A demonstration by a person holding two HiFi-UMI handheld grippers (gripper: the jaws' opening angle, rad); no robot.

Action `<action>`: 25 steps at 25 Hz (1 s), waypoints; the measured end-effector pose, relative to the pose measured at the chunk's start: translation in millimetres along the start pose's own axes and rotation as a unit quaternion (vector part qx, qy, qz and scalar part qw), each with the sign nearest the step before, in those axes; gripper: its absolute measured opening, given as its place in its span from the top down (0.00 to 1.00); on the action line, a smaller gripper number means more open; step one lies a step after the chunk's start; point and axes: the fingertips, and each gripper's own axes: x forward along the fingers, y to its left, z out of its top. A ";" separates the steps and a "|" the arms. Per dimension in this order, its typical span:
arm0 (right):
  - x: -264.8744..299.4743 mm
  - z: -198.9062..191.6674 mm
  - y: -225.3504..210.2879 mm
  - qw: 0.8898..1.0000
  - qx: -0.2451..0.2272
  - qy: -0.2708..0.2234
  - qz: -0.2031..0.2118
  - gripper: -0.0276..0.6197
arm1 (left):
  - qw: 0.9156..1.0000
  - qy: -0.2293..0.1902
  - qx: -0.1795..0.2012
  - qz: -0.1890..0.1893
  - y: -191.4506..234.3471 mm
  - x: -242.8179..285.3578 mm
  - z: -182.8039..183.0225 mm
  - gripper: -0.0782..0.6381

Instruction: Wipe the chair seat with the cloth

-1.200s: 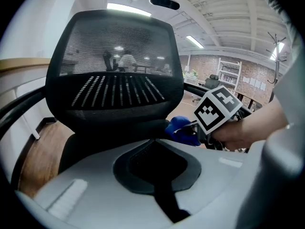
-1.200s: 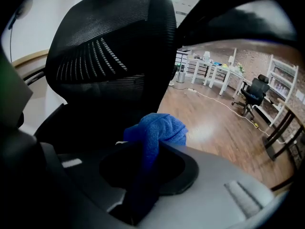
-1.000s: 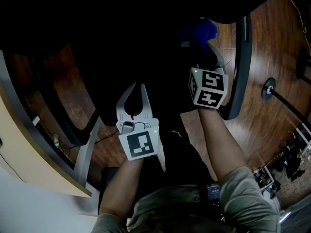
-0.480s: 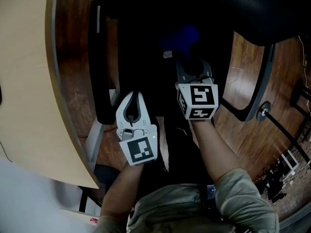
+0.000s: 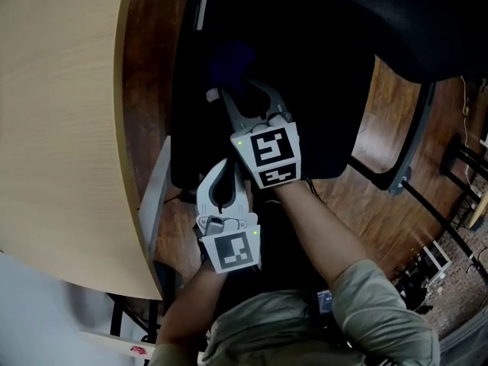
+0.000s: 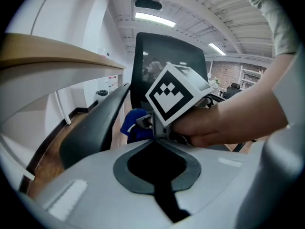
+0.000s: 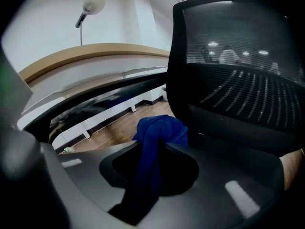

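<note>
Plainly, the cloth (image 7: 161,129) is in the right gripper (image 5: 236,91): its jaws are pinched on a bunch of the blue fabric, with a wad bulging past the tips and a darker tail trailing back through the opening between the jaws. In the head view that wad sits over the left part of the seat (image 5: 328,113), close to the armrest (image 5: 183,105) – whether it actually presses on the seat or hangs just above it, I cannot tell, since both are very dark there. The backrest (image 7: 238,56) rises just beyond the cloth in the right gripper view.

The left gripper (image 5: 223,168) is nearer the person, just beside the right one and at the seat's front edge; its jaws are pressed together with nothing between them (it looks to be idle). A pale wooden desk (image 5: 61,128) curves along the left, and brown wood floor (image 5: 381,204) shows on the right.

I judge this to be the wiping step itself, or its very start. The next move calls for keeping the pinch firm, bringing the wad flat down onto the seat, and drawing it across towards the far side – without dragging the jaw tips on the seat.
</note>
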 end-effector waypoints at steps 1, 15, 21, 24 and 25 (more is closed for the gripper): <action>7.0 -4.3 3.8 1.000 -0.009 0.005 0.011 0.83 | 1.000 0.003 -0.002 0.003 0.5 3.6 -3.7 0.88; -25.3 -52.6 -46.3 0.999 -0.001 0.028 -0.032 0.83 | 0.999 0.037 0.024 -0.006 -34.3 12.7 -20.6 0.88; -73.8 -75.8 -121.0 0.992 0.047 0.022 -0.112 0.83 | 0.997 0.028 0.063 -0.046 -76.7 39.5 -5.2 0.88; -102.6 -91.5 -159.2 0.985 0.076 0.020 -0.156 0.83 | 0.994 0.024 0.082 -0.070 -104.4 50.2 2.4 0.88; -113.3 -97.8 -172.4 0.981 0.087 0.020 -0.171 0.83 | 0.993 0.023 0.087 -0.077 -114.1 53.4 4.9 0.88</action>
